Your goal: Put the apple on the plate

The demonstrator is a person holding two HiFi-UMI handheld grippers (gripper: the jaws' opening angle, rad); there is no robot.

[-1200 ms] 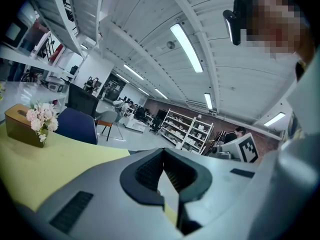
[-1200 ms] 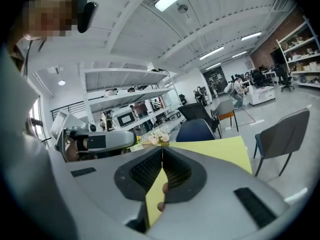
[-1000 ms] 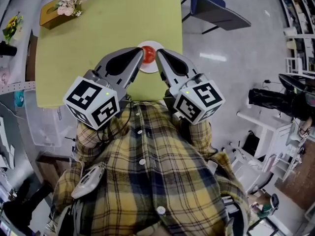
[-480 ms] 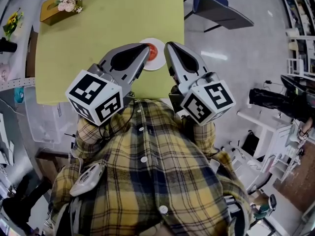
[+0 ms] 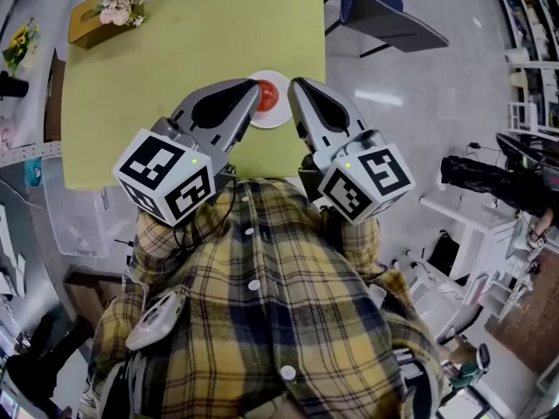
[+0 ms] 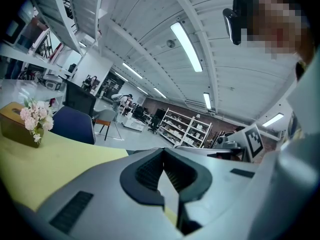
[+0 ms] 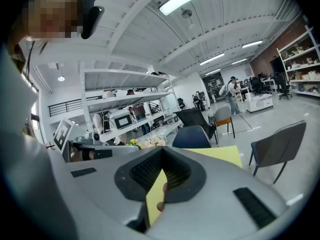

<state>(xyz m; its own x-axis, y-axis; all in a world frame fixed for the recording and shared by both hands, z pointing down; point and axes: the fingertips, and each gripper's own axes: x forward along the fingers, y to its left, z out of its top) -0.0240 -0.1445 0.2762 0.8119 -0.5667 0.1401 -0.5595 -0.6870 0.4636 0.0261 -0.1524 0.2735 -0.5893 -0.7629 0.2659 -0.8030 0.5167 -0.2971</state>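
I hold both grippers level in front of my chest, above my checked shirt (image 5: 262, 304), with their tips out over the near part of the yellow-green table (image 5: 175, 59).

The left gripper (image 5: 255, 86) has its fingers (image 6: 146, 171) closed tip to tip, and nothing sits between the dark ribbed pads; only the table top shows through the slot below them. The right gripper (image 5: 295, 84) is the same: its fingers (image 7: 145, 170) are pressed together at the tips and grip nothing.

The red apple (image 5: 267, 97) sits in the middle of the white plate (image 5: 278, 80). The plate stands toward the table's near edge and right side, between my two gripper tips as I look down.

Each gripper carries a cube printed with black-and-white square markers: the left cube (image 5: 166, 177) and the right cube (image 5: 365, 182). They are patterns, not words.

At the table's far left corner stands a brown box with pink flowers (image 5: 109, 11). A dark blue chair (image 5: 384, 16) stands off the far right corner.
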